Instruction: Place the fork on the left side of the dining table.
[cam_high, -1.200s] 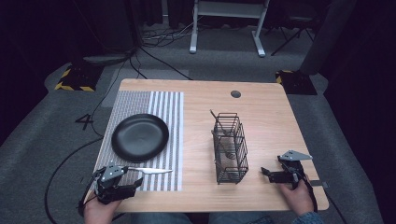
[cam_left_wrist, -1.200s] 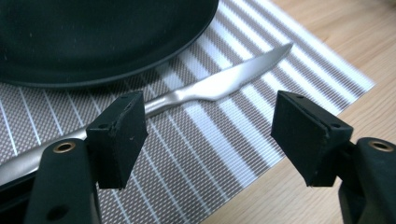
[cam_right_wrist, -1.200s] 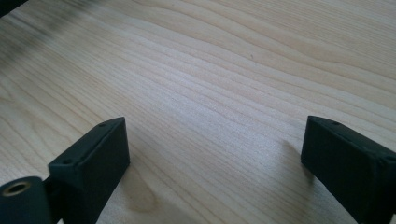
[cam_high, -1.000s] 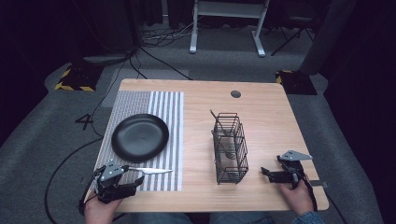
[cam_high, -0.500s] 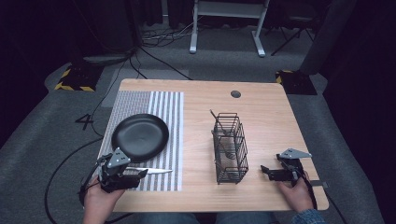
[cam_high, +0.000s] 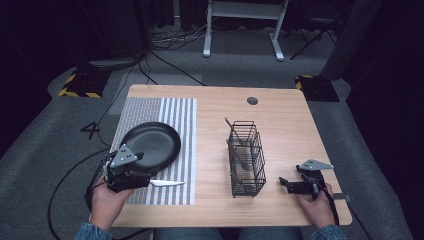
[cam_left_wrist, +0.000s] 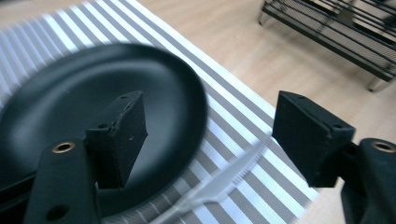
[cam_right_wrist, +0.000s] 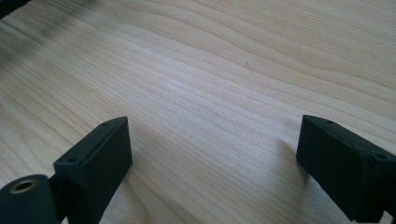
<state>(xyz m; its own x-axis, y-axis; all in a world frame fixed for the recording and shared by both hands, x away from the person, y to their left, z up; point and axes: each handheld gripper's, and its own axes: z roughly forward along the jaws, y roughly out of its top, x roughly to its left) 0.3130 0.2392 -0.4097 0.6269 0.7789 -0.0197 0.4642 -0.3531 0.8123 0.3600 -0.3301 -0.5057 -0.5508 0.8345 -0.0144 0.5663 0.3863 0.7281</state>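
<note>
Black jaws of the left gripper (cam_left_wrist: 210, 135) stand wide apart, empty, above the near rim of the black plate (cam_high: 150, 143) and the white plastic knife (cam_left_wrist: 219, 179) on the striped mat (cam_high: 175, 112). Judged step: approach. Next, straddle the knife, then close. The right gripper (cam_right_wrist: 210, 158) idles agape over bare table (cam_right_wrist: 224, 70). Wire basket (cam_high: 245, 160) contents are unclear.

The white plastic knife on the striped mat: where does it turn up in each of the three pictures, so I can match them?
High view: the white plastic knife lies on the striped mat, just below the black plate, beside the left tool.
Left gripper view: bottom centre, between the open jaws, blurred.
Right gripper view: not in it; bare wooden table.
Shared landmark: the black plate, touching the knife's near side in both.
</note>
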